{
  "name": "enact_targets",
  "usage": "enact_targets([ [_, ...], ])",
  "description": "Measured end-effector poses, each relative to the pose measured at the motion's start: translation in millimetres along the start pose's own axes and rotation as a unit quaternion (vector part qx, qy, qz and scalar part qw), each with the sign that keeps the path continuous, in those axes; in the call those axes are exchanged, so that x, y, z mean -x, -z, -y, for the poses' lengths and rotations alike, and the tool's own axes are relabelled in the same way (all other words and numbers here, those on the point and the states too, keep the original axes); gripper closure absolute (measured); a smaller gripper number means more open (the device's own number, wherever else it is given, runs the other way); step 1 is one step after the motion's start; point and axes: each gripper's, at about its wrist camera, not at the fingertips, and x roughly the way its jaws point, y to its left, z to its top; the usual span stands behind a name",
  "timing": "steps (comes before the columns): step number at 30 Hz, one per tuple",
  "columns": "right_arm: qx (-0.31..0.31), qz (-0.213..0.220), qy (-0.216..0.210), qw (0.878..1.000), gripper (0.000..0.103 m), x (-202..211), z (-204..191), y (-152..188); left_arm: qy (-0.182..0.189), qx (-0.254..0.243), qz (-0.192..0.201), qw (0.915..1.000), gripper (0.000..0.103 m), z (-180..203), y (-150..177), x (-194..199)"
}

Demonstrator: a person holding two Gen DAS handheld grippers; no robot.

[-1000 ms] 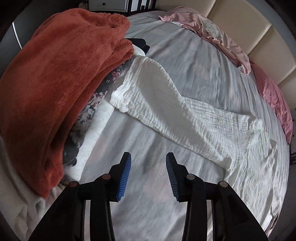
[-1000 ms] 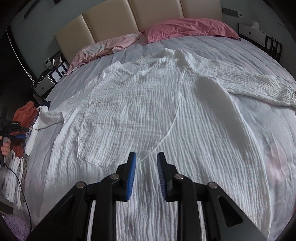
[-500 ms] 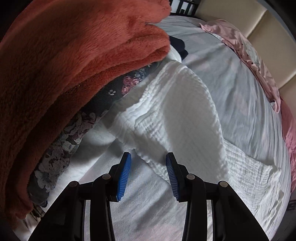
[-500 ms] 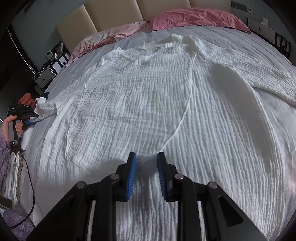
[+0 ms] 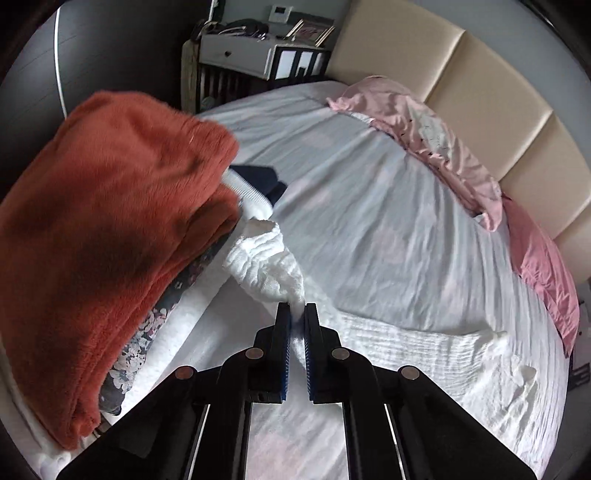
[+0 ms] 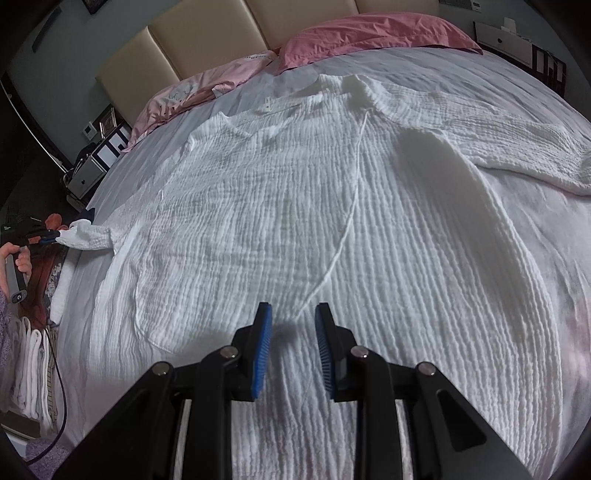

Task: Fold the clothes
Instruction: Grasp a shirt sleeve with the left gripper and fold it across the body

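Note:
A white crinkled shirt (image 6: 295,206) lies spread flat on the grey bed sheet (image 5: 369,221), collar toward the pillows. Its left sleeve (image 5: 266,258) is bunched and raised off the sheet, with my left gripper (image 5: 297,308) shut on its cuff end. The right wrist view shows that same gripper (image 6: 48,238) at the far left, pinching the sleeve (image 6: 88,236). My right gripper (image 6: 293,314) hovers open just over the shirt's lower front, near the button edge. Nothing sits between its blue pads.
An orange fleece blanket (image 5: 110,240) tops a pile with a floral garment (image 5: 147,325) at the bed's left edge. Pink pillows (image 6: 369,33) lie against the beige headboard (image 5: 480,92). Folded white items (image 6: 33,369) and a person's hand (image 6: 11,254) are at the left.
The left gripper reached the sleeve cuff, closed on it and lifted it off the sheet. The right gripper moved slightly in over the shirt's front and stayed open.

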Motion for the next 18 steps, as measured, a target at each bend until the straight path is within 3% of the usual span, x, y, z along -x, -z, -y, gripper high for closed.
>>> enact_targets([
  [7, -0.021, 0.019, -0.016, 0.999, 0.078, 24, 9, -8, 0.036, -0.08, 0.033, 0.9956, 0.096, 75, -4, 60],
  [10, -0.029, 0.012, 0.007, 0.999, 0.078, 29, 16, -13, 0.053, -0.126, 0.037, 0.9899, 0.096, 120, 8, 71],
  [14, -0.046, -0.008, 0.038, 0.998, 0.078, 30, 31, -17, 0.087, -0.21, 0.027, 0.9733, 0.096, 188, 46, 76],
  [18, -0.077, -0.033, 0.048, 0.995, 0.078, 25, 54, -20, 0.116, -0.291, 0.001, 0.9497, 0.096, 249, 100, 69],
])
